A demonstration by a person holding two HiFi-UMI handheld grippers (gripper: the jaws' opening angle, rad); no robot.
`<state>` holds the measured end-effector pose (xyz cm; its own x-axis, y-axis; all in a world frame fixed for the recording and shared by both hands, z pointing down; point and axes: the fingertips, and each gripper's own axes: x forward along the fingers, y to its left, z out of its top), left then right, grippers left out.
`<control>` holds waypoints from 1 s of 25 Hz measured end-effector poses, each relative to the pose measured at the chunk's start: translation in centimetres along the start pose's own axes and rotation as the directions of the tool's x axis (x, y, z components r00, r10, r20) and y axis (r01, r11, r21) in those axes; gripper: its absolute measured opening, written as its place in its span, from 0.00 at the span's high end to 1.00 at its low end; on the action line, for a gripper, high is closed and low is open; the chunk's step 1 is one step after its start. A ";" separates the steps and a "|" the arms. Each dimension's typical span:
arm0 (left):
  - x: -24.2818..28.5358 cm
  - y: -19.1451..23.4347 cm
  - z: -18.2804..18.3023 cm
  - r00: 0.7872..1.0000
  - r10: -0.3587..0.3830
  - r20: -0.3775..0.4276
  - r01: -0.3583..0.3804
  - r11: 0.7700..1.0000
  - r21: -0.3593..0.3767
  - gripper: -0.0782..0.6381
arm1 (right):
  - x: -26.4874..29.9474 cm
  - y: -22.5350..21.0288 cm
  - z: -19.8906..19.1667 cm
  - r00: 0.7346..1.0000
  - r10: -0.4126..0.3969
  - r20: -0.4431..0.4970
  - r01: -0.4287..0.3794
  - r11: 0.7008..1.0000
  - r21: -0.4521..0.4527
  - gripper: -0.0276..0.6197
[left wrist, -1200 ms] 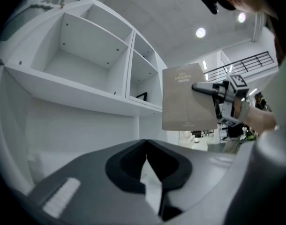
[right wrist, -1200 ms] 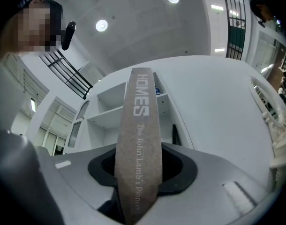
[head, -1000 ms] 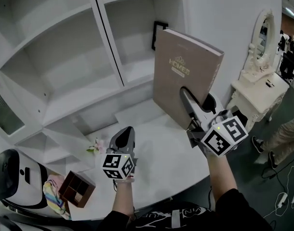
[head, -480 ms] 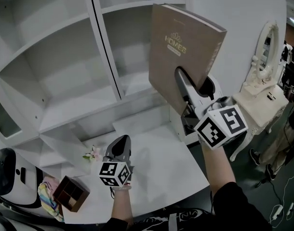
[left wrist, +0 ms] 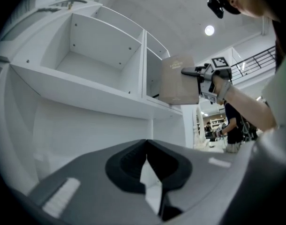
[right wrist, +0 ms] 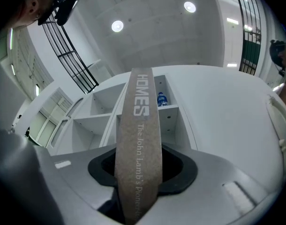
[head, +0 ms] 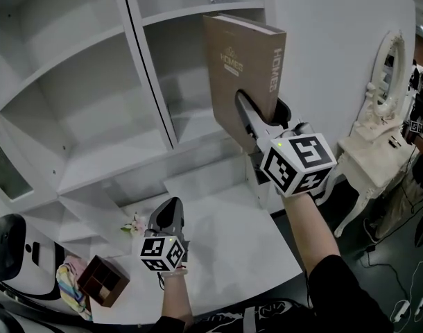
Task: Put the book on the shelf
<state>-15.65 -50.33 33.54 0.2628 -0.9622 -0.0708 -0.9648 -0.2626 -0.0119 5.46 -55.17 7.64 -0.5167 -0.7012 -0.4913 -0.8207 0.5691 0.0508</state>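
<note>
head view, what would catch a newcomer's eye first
A big brown book stands upright in the right gripper, its jaws clamped across it, in front of the right-hand bay of the white shelf unit. Lower left, the left gripper hangs over the white table, jaws together.

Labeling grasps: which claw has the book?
The right claw: its jaws clamp the brown book, held upright before the shelf. The left claw is shut on nothing, over the table.
</note>
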 end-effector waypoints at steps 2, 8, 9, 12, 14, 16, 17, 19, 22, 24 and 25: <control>0.3 -0.1 0.0 1.000 0.005 0.000 -0.005 1.000 0.012 0.89 | 0.5 -0.3 -0.3 1.000 -0.004 -0.020 0.004 1.000 0.001 0.68; 1.7 -0.6 0.4 1.000 -0.001 -0.002 0.001 0.998 0.068 0.89 | 2.8 -0.5 -1.1 0.997 -0.005 -0.083 0.006 1.000 0.015 0.68; 1.9 -0.5 0.5 1.000 -0.002 -0.001 0.002 0.998 0.067 0.89 | 3.2 -0.5 -1.3 0.996 -0.005 -0.090 0.007 1.000 0.015 0.68; 2.2 -0.3 0.5 1.000 0.003 -0.005 -0.003 0.997 0.081 0.89 | 4.5 -0.5 -1.8 0.993 -0.005 -0.118 0.007 1.000 0.015 0.68; 2.2 0.0 0.6 1.000 0.006 -0.004 -0.006 0.996 0.084 0.89 | 5.5 -0.6 -2.2 0.989 -0.005 -0.146 0.007 1.000 0.014 0.68; 2.3 0.4 0.7 1.000 0.010 0.001 -0.010 0.997 0.080 0.89 | 6.7 -0.6 -2.7 0.985 -0.001 -0.171 0.004 1.000 0.019 0.68; 2.4 0.6 0.8 1.000 0.012 0.002 -0.012 0.997 0.078 0.89 | 7.2 -0.6 -3.0 0.983 0.002 -0.182 0.002 1.000 0.021 0.68; 2.2 0.9 0.8 1.000 0.014 0.002 -0.014 0.997 0.078 0.89 | 8.3 -0.3 -3.5 0.980 0.005 -0.200 -0.002 1.000 0.018 0.68; 1.9 1.4 0.5 1.000 0.023 -0.004 -0.022 0.996 0.082 0.89 | 9.7 0.2 -4.4 0.975 0.010 -0.222 -0.008 1.000 0.010 0.68; 1.7 1.6 0.3 1.000 0.028 -0.008 -0.028 0.996 0.083 0.89 | 10.7 0.5 -5.0 0.971 0.016 -0.239 -0.014 1.000 0.009 0.68; 1.5 1.7 0.2 0.999 0.030 -0.010 -0.029 0.996 0.082 0.89 | 11.1 0.6 -5.2 0.968 0.018 -0.249 -0.016 1.000 0.009 0.68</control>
<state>-16.86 -52.22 33.20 0.2336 -0.9704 -0.0612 -0.9694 -0.2276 -0.0918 -2.04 -64.87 6.78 -0.5757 -0.7757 -0.2587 -0.8101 0.5841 0.0513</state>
